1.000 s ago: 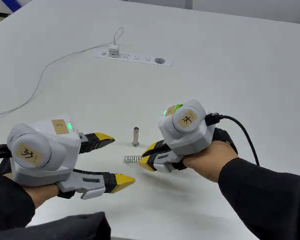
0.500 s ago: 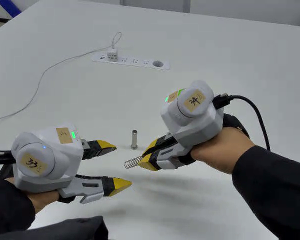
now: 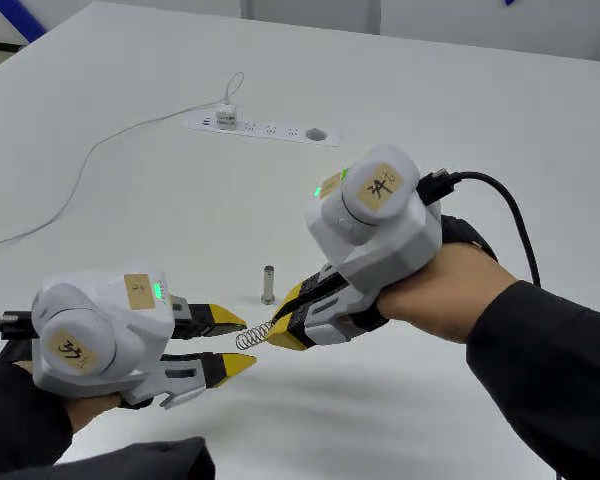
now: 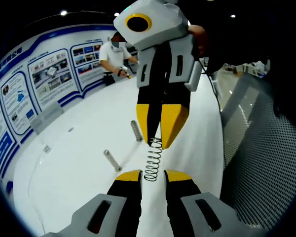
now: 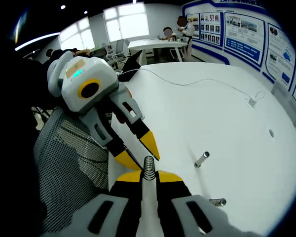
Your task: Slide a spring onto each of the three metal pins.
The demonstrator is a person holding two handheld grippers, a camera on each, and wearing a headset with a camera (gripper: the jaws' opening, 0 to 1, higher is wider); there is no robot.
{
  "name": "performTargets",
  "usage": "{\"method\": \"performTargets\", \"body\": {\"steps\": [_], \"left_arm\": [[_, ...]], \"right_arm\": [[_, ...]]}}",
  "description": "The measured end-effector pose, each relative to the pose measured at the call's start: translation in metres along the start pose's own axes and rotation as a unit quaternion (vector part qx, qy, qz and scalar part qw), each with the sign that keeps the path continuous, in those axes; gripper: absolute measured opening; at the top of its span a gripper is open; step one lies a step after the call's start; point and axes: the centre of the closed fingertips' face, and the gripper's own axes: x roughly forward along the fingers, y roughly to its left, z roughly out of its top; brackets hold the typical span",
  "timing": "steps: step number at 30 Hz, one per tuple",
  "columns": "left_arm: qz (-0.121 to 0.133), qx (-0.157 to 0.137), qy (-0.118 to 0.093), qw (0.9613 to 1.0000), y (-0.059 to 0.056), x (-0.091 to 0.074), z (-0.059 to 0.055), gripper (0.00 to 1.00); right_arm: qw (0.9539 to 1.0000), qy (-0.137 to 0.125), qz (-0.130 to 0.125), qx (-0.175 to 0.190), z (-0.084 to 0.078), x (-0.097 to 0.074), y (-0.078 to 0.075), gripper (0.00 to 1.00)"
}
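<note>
We look down on a white table (image 3: 460, 120). At the centre of the head view, the right gripper (image 3: 278, 335) has its yellow-tipped jaws pressed together on one end of a small wire spring (image 3: 251, 337). The spring sticks out from those tips toward the lower left, lifted off the table. Its free end reaches into the gap between the jaws of the left gripper (image 3: 238, 342), which sits at the lower left of the frame. The left gripper's jaws are spread and not clamped on the coil.

In the left gripper view the spring hangs mid-frame. It runs from the right gripper's tips above down to the space between the left gripper's own two tips at the bottom.

A bare metal pin (image 3: 269, 284) stands upright on the table just above the spring in the head view, apart from both grippers. In the left gripper view a second pin (image 4: 136, 131) stands beyond it. It looks ribbed, and we cannot tell whether a coil sits around it.

A white power strip (image 3: 265, 127) with a thin cable (image 3: 90, 150) lies at the upper left, well apart from the work.
</note>
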Motion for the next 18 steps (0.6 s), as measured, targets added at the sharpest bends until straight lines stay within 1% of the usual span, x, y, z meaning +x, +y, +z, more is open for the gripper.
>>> {"method": "performTargets", "body": {"steps": [5,10,13,16,18], "left_arm": [[0.001,0.002,-0.003,1.0000,0.002,0.000,0.000,0.12],[0.000,-0.007,-0.010,0.9999,0.001,0.000,0.002,0.12],[-0.003,-0.024,-0.016,0.9996,0.002,-0.001,0.004,0.11],[-0.012,-0.059,-0.029,0.9978,0.000,-0.003,0.007,0.11],[-0.015,-0.072,-0.034,0.9967,0.000,-0.004,0.009,0.11]], "right_arm": [[1.0000,-0.009,-0.001,0.000,0.006,-0.002,0.002,0.11],[0.9997,-0.023,-0.006,-0.001,0.014,-0.005,0.002,0.11],[0.9994,-0.033,-0.009,-0.002,0.019,-0.005,0.003,0.11],[0.9986,-0.052,-0.011,-0.002,0.026,-0.005,0.005,0.12],[0.9980,-0.061,-0.013,-0.006,0.030,-0.004,0.006,0.12]]}}
